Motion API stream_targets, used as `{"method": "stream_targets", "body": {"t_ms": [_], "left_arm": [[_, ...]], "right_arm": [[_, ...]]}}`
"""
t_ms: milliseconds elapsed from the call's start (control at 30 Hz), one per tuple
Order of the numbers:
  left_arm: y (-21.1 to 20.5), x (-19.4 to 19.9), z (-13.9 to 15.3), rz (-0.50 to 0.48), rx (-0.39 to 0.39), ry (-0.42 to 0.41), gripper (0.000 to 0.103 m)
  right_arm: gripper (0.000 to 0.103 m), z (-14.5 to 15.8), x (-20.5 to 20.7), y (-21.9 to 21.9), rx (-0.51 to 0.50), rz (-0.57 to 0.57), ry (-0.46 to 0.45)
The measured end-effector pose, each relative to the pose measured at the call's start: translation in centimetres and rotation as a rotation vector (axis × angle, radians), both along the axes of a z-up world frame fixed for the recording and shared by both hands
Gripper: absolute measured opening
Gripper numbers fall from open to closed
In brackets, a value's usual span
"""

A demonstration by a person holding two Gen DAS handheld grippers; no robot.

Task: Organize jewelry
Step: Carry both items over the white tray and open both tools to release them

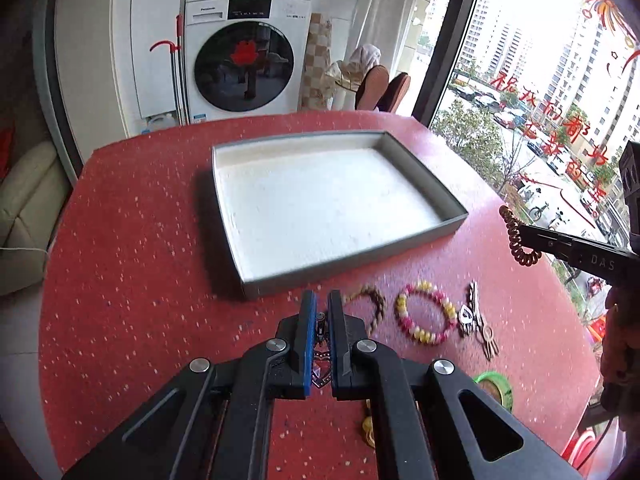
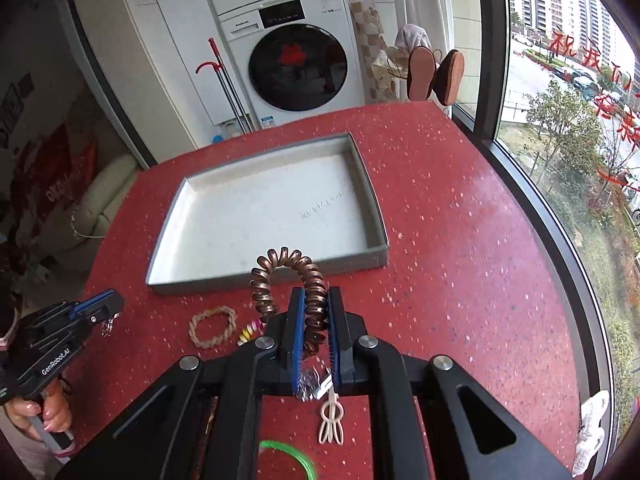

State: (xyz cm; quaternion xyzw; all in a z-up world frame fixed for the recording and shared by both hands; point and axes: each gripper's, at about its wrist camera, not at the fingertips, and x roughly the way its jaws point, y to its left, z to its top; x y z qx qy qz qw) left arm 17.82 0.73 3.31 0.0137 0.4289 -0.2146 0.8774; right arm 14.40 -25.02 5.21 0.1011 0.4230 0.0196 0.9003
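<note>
Resting on a red speckled table (image 1: 140, 240) before a washing machine (image 1: 244, 56), tray (image 1: 256, 284); both tools clamped on jewelry

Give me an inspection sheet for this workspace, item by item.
Surface: red speckled table, dry.
Job's things: grey tray empty; braided bracelet, pink-yellow bead bracelet, hair clip and green ring on the table in front of the tray.
Clutter: nothing seen.
Grippers: left gripper shut on a small dangling charm; right gripper shut on a brown coil bracelet.
Cables: nothing seen.
Surroundings: washing machine, window.
</note>
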Motion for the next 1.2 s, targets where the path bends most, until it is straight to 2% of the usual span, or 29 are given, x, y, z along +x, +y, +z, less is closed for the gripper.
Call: {"method": "stream_targets", "body": {"t_ms": [100, 200, 300, 400, 567, 767, 900, 1000, 1033, 1067, 1100, 1133, 1167, 1200], "left_arm": [[-0.2, 2.8, 2.0, 0.015, -0.026, -0.013, 0.023], [-0.8, 6.2, 3.1, 0.049, -0.042, -0.02, 0.023], [-1.3, 9.3, 2.5, 0.093, -0.054, 0.005, 0.023], [-2.3, 12.0, 0.1, 0.12, -0.071, 0.04, 0.023], [-4.3, 13.9, -4.5, 0.147, 0.034, 0.082, 0.023], [-5.5, 14.5, -7.8, 0.159, 0.121, 0.107, 0.023], [-6.1, 14.2, -9.2, 0.162, 0.19, 0.098, 0.024], [-6.7, 14.0, -9.2, 0.155, 0.215, 0.065, 0.024], [-6.9, 13.9, -8.9, 0.148, 0.231, 0.049, 0.024], [-7.2, 13.9, -8.9, 0.143, 0.247, 0.038, 0.024], [-7.4, 13.7, -9.0, 0.139, 0.265, 0.025, 0.024], [-7.5, 13.8, -8.9, 0.138, 0.274, 0.022, 0.024], [-7.6, 13.7, -8.8, 0.142, 0.28, 0.025, 0.024], [-7.5, 13.8, -8.8, 0.147, 0.276, 0.035, 0.024]], "right_arm": [[0.012, 1.5, 3.2, 0.1, 0.017, 0.007, -0.001], [0.012, 1.1, 6.6, 0.2, 0.018, 0.001, 0.021], [0.012, -0.4, 9.1, 0.3, 0.02, -0.01, 0.052], [0.012, -2.5, 11.1, 0.5, 0.024, -0.021, 0.082], [0.012, -5.2, 13.9, 1.1, -0.033, -0.023, 0.113], [0.012, -8.4, 15.6, 1.4, -0.054, -0.035, 0.17], [0.012, -10.0, 15.7, 1.5, -0.076, -0.038, 0.202], [0.013, -10.0, 15.4, 1.8, -0.093, -0.035, 0.176], [0.016, -10.0, 15.3, 2.0, -0.094, -0.025, 0.175], [0.025, -9.9, 15.2, 2.1, -0.087, -0.017, 0.173], [0.047, -9.9, 15.2, 2.1, -0.087, -0.017, 0.178], [0.06, -9.8, 15.1, 2.1, -0.087, -0.023, 0.181], [0.069, -9.6, 14.9, 2.1, -0.078, -0.028, 0.172], [0.069, -9.3, 14.5, 1.9, -0.059, -0.03, 0.161]]}}
